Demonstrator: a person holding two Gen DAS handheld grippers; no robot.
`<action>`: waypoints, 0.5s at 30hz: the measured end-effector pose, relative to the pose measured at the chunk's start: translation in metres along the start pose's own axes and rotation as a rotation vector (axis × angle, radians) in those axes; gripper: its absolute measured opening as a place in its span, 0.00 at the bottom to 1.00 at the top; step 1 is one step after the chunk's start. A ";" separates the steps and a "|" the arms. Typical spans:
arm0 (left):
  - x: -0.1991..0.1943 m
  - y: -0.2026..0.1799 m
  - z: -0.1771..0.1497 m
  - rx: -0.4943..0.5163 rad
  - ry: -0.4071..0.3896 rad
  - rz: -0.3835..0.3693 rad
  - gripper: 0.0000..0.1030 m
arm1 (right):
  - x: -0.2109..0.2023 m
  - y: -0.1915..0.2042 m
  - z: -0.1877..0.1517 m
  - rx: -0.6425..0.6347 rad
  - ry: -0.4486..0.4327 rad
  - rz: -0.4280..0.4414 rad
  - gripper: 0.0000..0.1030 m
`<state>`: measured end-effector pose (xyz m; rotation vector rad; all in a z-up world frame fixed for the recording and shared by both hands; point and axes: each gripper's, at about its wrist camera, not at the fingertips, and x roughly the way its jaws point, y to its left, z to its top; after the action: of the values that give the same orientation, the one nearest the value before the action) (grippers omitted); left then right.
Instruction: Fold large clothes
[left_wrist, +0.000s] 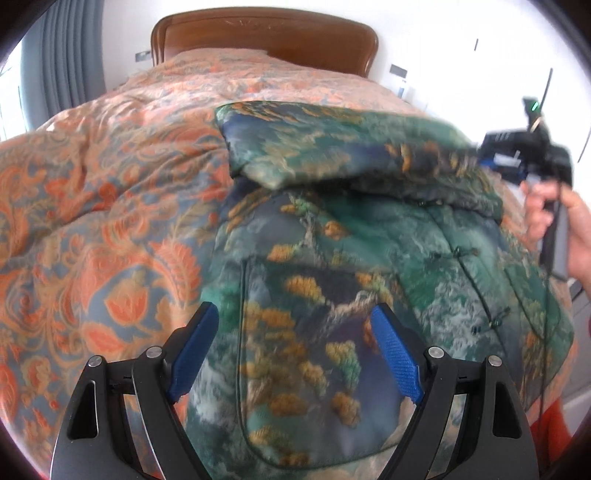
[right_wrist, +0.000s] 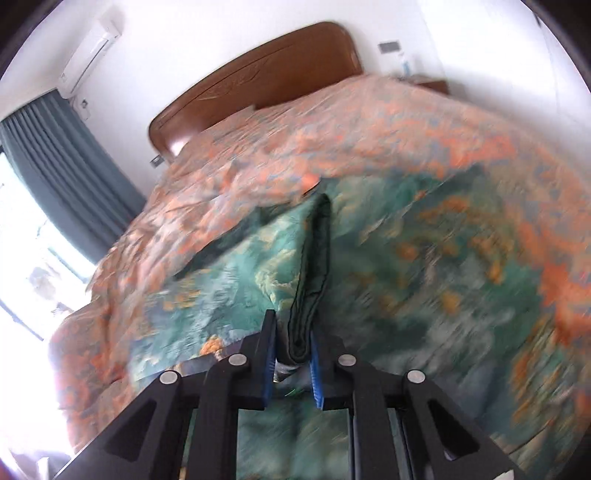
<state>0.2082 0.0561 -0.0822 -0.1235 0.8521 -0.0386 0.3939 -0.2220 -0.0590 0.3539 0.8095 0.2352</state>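
the left tongs (left_wrist: 295, 350) hang over the near part of the jacket (left_wrist: 369, 277), blue pads (left_wrist: 395, 354) wide apart with nothing between them, only the printed cloth and its curved pocket seam below. the jacket, green with ochre and dark blue patches, lies on the bed (left_wrist: 110, 221), over the orange-and-grey floral cover. its front closure with small dark knots runs toward the right edge. further on, a sleeve (left_wrist: 351, 147) is folded across the body of the jacket and reaches to the right, where the right tongs (left_wrist: 480, 151) show blurred, held by a hand (left_wrist: 554, 221). in the right wrist view the right tongs (right_wrist: 293, 347) are clamped on a dark-edged fold of the jacket (right_wrist: 314, 258), the cloth pinched between the blue pads and running away from them. behind the bed stand a brown headboard (left_wrist: 266, 40), a white wall, and a grey-green curtain (right_wrist: 62, 166) by a bright window. an air conditioner (right_wrist: 92, 48) hangs above the curtain.
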 end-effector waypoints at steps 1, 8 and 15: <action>0.000 0.000 0.005 -0.001 -0.003 0.001 0.84 | 0.011 -0.009 0.000 0.008 0.024 -0.029 0.15; 0.022 0.014 0.069 -0.046 -0.041 0.014 0.85 | 0.072 -0.037 -0.039 0.020 0.153 -0.113 0.17; 0.130 0.028 0.126 -0.016 0.086 0.172 0.48 | 0.073 -0.036 -0.037 -0.002 0.134 -0.110 0.17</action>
<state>0.3881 0.0847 -0.1003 -0.0634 0.9467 0.1249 0.4176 -0.2219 -0.1453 0.2926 0.9582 0.1585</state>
